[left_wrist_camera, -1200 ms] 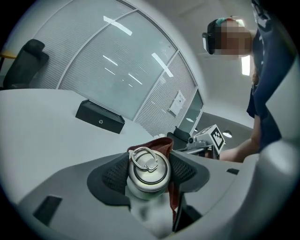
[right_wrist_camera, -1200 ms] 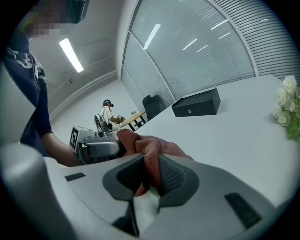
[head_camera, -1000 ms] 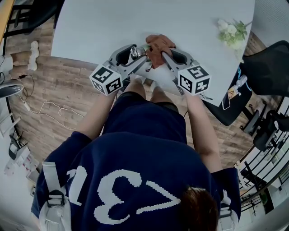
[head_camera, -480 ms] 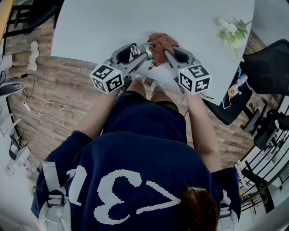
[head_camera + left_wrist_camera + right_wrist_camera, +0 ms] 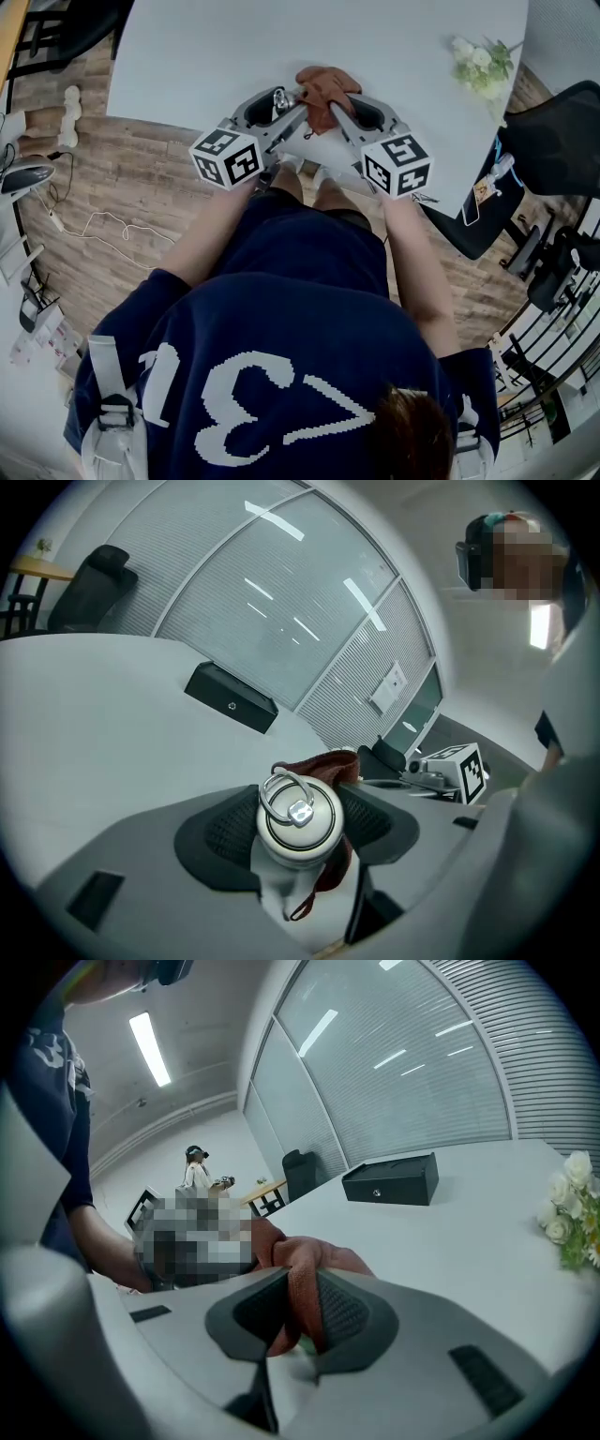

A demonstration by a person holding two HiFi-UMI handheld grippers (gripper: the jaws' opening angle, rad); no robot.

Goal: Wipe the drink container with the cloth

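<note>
A drink bottle with a metal ring cap [image 5: 299,817] lies gripped between the pads of my left gripper [image 5: 300,829]. In the head view its cap [image 5: 278,97] shows just above the near edge of the white table [image 5: 281,37], with the left gripper [image 5: 286,101] shut round the bottle. A rust-brown cloth [image 5: 323,86] is bunched against the bottle's body. My right gripper [image 5: 328,105] is shut on the cloth [image 5: 300,1274], which fills the gap between the right gripper's [image 5: 298,1314] jaws. The cloth [image 5: 323,766] shows behind the cap; most of the bottle's body is hidden.
White flowers [image 5: 483,67] lie at the table's right edge, also right of the right gripper's jaws [image 5: 567,1208]. A black box [image 5: 391,1178] sits far back on the table [image 5: 230,697]. A black chair [image 5: 562,141] stands to the right of the table.
Both grippers have moved a little farther over the table. The cloth has slid along the bottle toward the cap and now covers the greenish body that showed earlier.
</note>
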